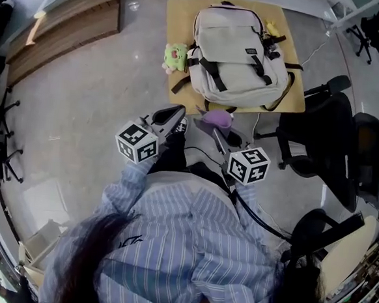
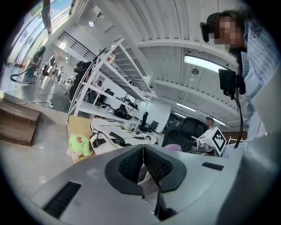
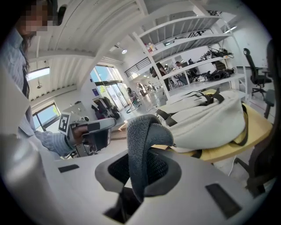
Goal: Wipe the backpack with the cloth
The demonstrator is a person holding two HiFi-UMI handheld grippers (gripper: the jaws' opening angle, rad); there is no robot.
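Right gripper (image 3: pixel 143 170) clamped on the cloth (image 3: pixel 141 143), left gripper (image 2: pixel 143 163) closed on nothing, both short of the backpack (image 1: pixel 236 60) lying on a wooden table (image 1: pixel 179 22), grey floor (image 1: pixel 82 106), shelving (image 2: pixel 109 74) behind.

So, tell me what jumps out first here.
A pale backpack lies flat on the small wooden table, with a green plush toy beside it. Nearer the person, the right gripper is shut on a cloth, just short of the table.

Left claw (image 2: pixel 143 154) closed (pads touching), right claw (image 1: pixel 217 134) clamping cloth (image 3: pixel 139 140)
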